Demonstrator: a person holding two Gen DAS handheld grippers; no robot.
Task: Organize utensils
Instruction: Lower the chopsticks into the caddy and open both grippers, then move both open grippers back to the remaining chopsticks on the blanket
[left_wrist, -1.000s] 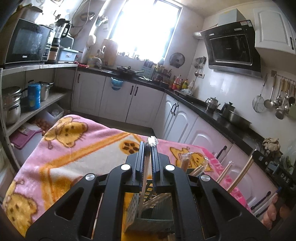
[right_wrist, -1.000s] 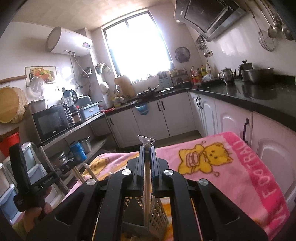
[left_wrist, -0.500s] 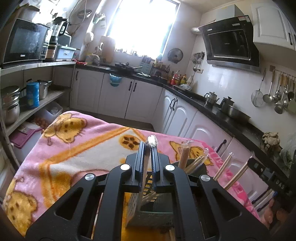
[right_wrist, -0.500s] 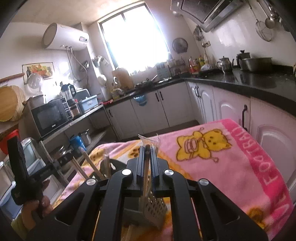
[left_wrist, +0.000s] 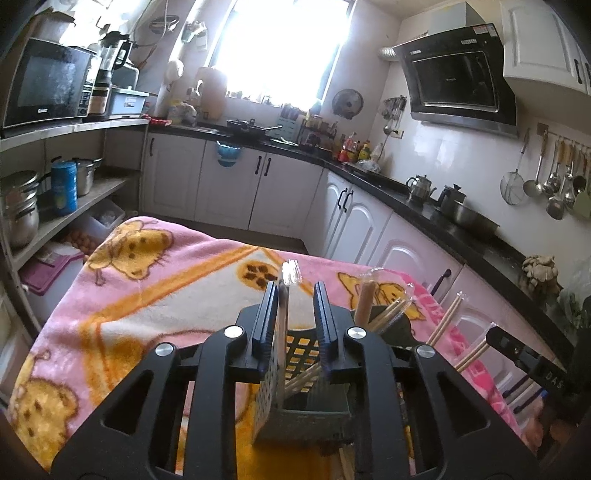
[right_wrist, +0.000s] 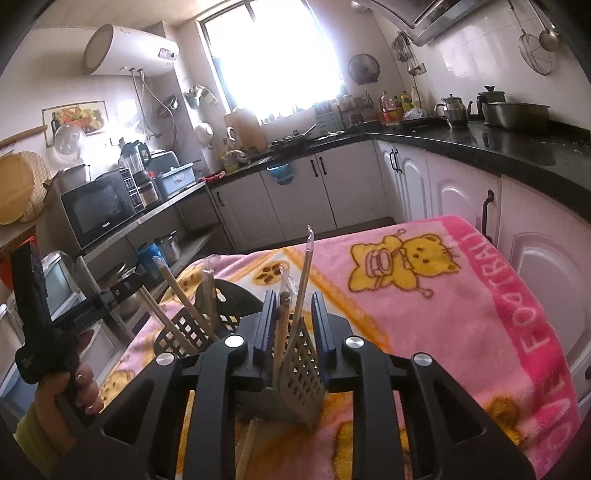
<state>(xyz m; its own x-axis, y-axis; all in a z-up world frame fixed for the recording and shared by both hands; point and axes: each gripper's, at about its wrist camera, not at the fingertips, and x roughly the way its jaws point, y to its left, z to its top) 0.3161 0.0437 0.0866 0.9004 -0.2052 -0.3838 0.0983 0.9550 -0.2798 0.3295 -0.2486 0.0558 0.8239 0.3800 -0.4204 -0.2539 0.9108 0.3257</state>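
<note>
both grippers, left (left_wrist: 294, 321) and right (right_wrist: 293, 325), jaws just parted, releasing wrapped chopsticks (right_wrist: 303, 280) into the perforated holder (right_wrist: 301, 369) at lower centre; a few loose chopsticks remain.

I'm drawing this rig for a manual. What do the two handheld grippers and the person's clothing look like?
Both the left gripper and right gripper are matte black plastic with cut-out linkage arms, silver round pivot bolts and dark blue ribbed finger pads. No cables show. A yellow-green sleeve covers the wrist.
</note>
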